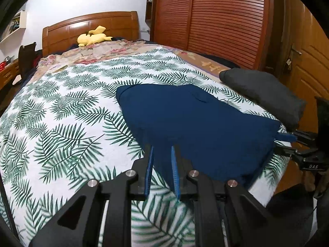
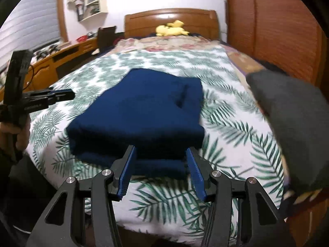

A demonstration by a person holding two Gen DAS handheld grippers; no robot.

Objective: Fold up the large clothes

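Observation:
A folded navy blue garment (image 1: 197,123) lies on the leaf-print bedspread (image 1: 67,107) near the bed's foot; it also shows in the right wrist view (image 2: 144,111). My left gripper (image 1: 162,150) is open, its blue pads at the garment's near left edge, holding nothing. My right gripper (image 2: 161,152) is open wide at the garment's near edge, empty. The right gripper shows in the left wrist view (image 1: 287,142) at the garment's right corner. The left gripper shows in the right wrist view (image 2: 67,94), off the garment's left side.
A folded dark grey garment (image 1: 265,94) lies at the bed's right edge, also in the right wrist view (image 2: 294,119). A yellow plush toy (image 1: 92,38) sits by the wooden headboard. A wardrobe (image 1: 216,20) stands to the right, a desk (image 2: 61,55) to the left.

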